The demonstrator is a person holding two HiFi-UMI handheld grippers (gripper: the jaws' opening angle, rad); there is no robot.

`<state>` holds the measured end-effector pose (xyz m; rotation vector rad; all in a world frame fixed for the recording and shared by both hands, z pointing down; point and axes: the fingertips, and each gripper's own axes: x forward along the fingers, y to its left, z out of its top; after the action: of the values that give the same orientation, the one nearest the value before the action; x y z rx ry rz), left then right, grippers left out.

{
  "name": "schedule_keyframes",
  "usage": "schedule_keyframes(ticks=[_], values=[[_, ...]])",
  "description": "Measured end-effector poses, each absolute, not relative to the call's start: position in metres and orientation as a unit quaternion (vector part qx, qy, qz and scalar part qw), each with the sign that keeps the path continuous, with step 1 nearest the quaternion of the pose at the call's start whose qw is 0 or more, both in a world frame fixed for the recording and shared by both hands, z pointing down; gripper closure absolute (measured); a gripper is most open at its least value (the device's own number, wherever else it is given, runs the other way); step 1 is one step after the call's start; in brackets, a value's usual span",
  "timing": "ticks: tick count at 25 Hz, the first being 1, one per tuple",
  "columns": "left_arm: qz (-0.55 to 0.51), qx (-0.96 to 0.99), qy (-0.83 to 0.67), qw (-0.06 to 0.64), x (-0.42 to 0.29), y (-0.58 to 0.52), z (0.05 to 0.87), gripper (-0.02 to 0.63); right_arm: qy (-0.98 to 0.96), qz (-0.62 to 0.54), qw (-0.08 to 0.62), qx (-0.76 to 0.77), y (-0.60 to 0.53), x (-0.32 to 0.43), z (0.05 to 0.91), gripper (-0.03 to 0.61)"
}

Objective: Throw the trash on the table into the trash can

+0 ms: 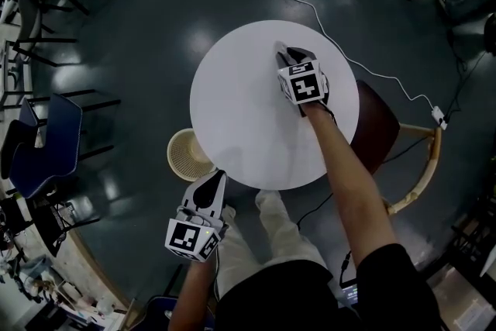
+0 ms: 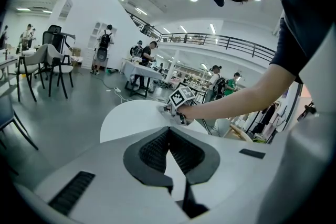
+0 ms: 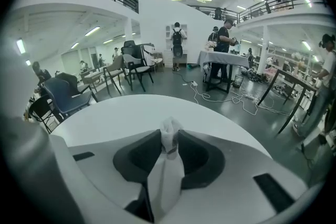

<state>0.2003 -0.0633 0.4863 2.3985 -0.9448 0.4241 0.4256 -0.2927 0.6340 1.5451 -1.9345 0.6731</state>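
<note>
Broadly, a dark, glossy grey floor (image 1: 155, 12) fills the head view, and a thin white cable (image 1: 310, 8) snakes across it past the far side of the table. At the centre stands a round white table (image 1: 240, 120), whose top looks bare apart from what the right gripper holds. A brown wooden chair with a curved pale backrest (image 1: 380, 128) is tucked against the table's right edge, and a dark blue chair (image 1: 54, 136) stands well apart on the left. A small round woven trash can in pale wicker (image 1: 186, 155) sits on the floor, just beside the table's near-left edge. The left gripper (image 1: 211, 181) hangs low next to that can, off the table, with its dark ribbed jaws pressed together at the tips and nothing between them. The right gripper (image 1: 285, 54) reaches out over the far half of the tabletop on an outstretched bare forearm (image 1: 341, 159). Its jaws are clenched on a crumpled white tissue (image 3: 169, 131), which pokes up between the pads just above the table surface.
</note>
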Motion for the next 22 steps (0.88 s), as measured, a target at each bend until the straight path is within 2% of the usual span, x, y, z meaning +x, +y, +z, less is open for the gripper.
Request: schedule_keyframes(ticks=[8,22], values=[[0.155,0.889,-0.348,0.254,0.193,-0.063,0.484,0.598,-0.726,0.241,0.278,0.58,-0.291,0.417,0.625,0.495],[0.131,0.901,-0.346,0.227,0.195,-0.056,0.434,0.598,-0.728,0.227,0.25,0.597,-0.258,0.419,0.555,0.506]])
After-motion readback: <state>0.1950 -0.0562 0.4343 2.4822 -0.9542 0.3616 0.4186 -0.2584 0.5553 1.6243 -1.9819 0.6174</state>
